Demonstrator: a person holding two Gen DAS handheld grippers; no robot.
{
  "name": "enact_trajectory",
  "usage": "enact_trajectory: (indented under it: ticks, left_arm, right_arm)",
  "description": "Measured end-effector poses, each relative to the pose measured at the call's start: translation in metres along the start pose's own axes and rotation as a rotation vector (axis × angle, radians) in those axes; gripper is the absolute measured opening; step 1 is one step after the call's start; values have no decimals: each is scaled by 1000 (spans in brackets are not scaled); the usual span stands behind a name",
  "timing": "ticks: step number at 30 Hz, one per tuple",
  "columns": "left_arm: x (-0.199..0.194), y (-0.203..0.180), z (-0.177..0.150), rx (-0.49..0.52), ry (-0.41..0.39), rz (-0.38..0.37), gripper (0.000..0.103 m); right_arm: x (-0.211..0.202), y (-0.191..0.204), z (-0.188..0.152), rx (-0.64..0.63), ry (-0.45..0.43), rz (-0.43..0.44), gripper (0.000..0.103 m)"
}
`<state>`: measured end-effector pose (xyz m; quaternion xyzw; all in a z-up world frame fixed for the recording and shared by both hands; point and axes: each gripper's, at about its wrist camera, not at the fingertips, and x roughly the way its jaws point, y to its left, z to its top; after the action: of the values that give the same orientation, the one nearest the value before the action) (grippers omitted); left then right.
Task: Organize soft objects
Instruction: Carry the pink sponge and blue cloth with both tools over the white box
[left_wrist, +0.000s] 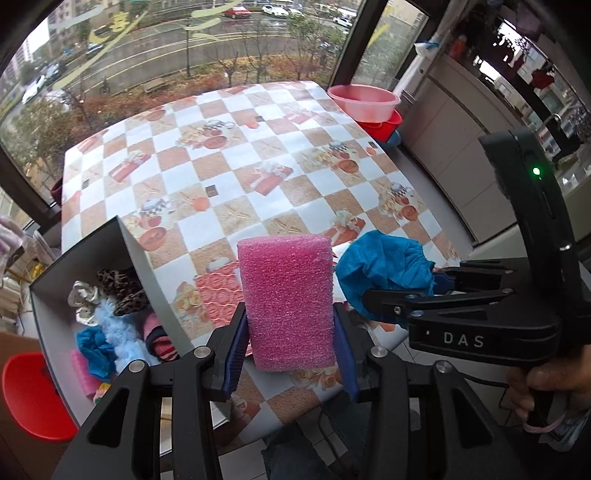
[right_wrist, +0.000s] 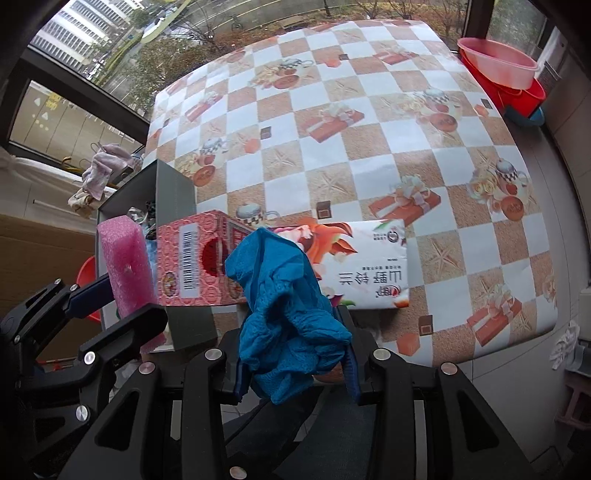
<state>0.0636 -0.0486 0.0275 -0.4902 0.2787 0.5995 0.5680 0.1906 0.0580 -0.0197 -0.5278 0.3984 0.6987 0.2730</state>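
- Left gripper (left_wrist: 291, 345): shown at the lower centre of the left wrist view, clamped on a pink foam block (left_wrist: 288, 299); the blue pads (left_wrist: 236, 347) are pressed against the block's two narrow sides, and the block is held upright, its long axis running up the frame.
- Right gripper (right_wrist: 293, 365): shown at the lower centre of the right wrist view, clenched on a crumpled blue cloth (right_wrist: 284, 310), which bulges above the jaws and hangs below them.
- Grey box (left_wrist: 136, 251): seen at the lower left of the left wrist view, open at the top and already holding soft items, among them a leopard-print piece (left_wrist: 122, 288) and a pale blue fluffy piece (left_wrist: 110, 325).
- Deciding relation: the box is placed to the left of both grippers in both views; the left gripper is judged the nearer, since in the right wrist view the foam block is seen directly in front of the box, with the cloth further right.
- Tabletop (right_wrist: 332, 122): covered by a checked cloth; a red carton (right_wrist: 195, 258) and a white tissue pack (right_wrist: 365, 262) are seen lying behind the blue cloth, near the frame's centre.
- Step in hand, as judged: both soft items are lifted clear and are to be carried leftward and released into the box.
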Motion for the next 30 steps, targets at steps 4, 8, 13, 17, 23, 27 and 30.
enact_trajectory:
  ticks: [4,8,13,17,23,27,30]
  left_arm:
    - [-12,35,-11,-101,-32,55,46]
    - [-18,75,-28,-224,-37,103,46]
    - [-23,121,-51,-366,-33,184,46]
    - [-25,149,-68,-448,-22,233,46]
    - [-29,172,-85,-517,-13,269,46]
    - [-25,177,-91,-535,2,277,46]
    - [-19,181,-95,-548,21,277,46]
  right_arm:
    - [-3,29,4,-70,-4,8,41]
    - [-2,55,7,-128,0,18,41]
    - [2,88,10,-201,10,32,41]
    - [8,115,13,-263,23,47,41]
    - [22,161,18,-374,52,58,41]
    - [36,190,18,-449,78,56,41]
    - [47,207,17,-491,96,50,41]
